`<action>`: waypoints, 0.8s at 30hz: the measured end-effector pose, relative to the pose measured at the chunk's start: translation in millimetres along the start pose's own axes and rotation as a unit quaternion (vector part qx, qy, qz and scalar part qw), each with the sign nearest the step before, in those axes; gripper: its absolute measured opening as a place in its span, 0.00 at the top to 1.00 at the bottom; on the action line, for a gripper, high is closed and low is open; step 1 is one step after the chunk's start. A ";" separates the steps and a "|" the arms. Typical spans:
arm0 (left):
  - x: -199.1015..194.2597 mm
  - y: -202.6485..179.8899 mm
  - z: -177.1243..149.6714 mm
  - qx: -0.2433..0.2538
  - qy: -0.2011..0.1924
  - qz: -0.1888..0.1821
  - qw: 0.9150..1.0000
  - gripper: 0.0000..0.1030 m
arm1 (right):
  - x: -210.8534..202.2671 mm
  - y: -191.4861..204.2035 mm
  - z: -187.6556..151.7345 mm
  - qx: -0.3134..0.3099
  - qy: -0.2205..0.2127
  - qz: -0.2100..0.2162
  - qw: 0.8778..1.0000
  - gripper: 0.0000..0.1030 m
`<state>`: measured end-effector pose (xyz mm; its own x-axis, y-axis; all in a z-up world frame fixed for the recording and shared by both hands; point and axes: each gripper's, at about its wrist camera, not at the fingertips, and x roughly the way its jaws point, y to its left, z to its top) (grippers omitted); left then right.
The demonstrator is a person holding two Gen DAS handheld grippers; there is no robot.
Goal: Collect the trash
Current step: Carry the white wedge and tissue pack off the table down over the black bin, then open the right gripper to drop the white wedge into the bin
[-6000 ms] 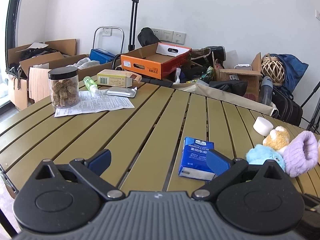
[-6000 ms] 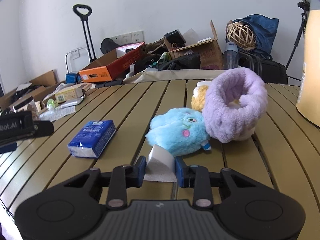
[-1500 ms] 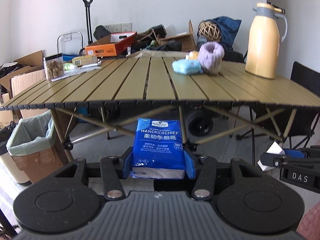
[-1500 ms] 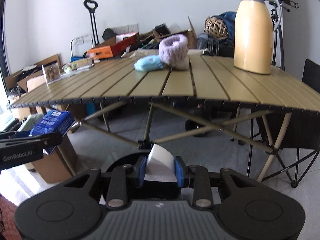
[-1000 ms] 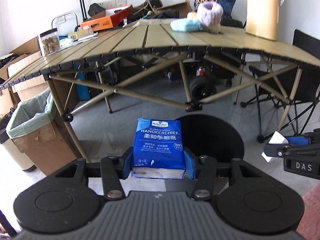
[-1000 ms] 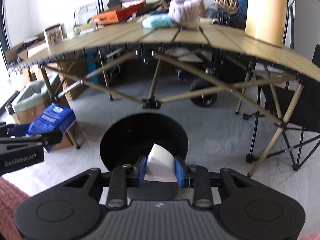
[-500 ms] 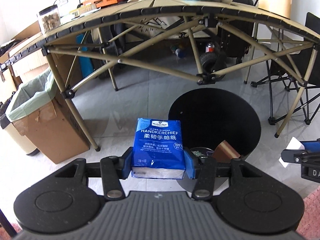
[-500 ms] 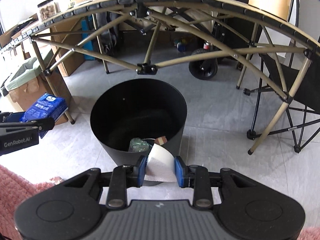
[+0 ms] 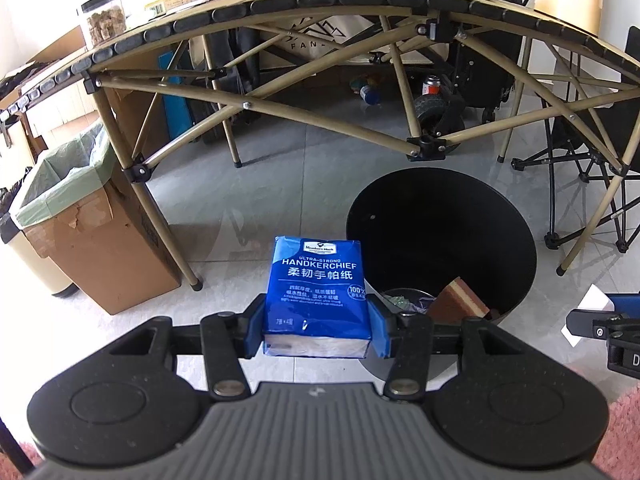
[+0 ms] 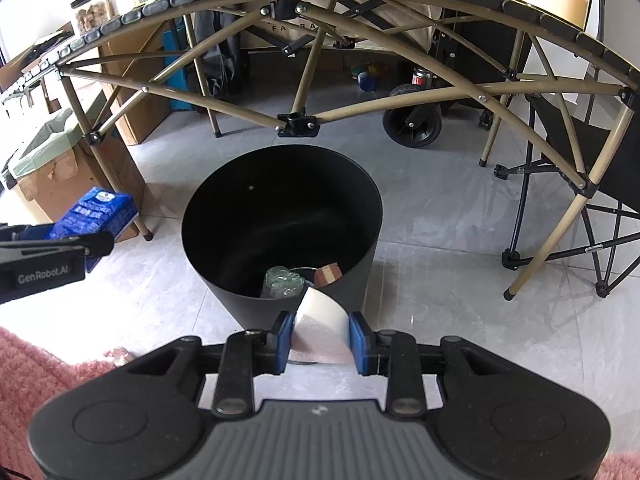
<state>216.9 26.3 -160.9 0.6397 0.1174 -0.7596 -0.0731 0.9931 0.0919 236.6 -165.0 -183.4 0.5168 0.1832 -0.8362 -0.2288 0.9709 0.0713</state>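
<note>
Left hand-held gripper [image 9: 316, 330] clamps blue tissue pack [image 9: 318, 288] beside black trash bin [image 10: 280, 184]. Right hand-held gripper [image 10: 320, 336] pinches white paper scrap [image 10: 320, 320] at bin's near rim.

Blue handkerchief pack [image 9: 318, 294] upright, clamped beside black bin [image 10: 280, 184]; white tissue scrap [image 10: 322, 330] pinched at the bin's near rim.
</note>
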 end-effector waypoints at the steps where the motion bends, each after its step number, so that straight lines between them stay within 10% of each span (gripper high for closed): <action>1: 0.7 0.5 0.4 -0.001 0.001 0.000 1.000 0.50 | 1.1 0.0 1.8 0.002 0.001 0.003 1.000 0.71; 24: 25.0 26.4 12.7 -0.053 0.032 0.002 0.998 0.50 | 44.7 35.9 60.4 -0.006 0.006 0.019 1.000 0.71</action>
<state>240.7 55.3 -169.2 0.5899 0.1178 -0.7988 -0.1580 0.9870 0.0289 301.3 -112.6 -185.4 0.4978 0.2189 -0.8392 -0.2581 0.9612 0.0977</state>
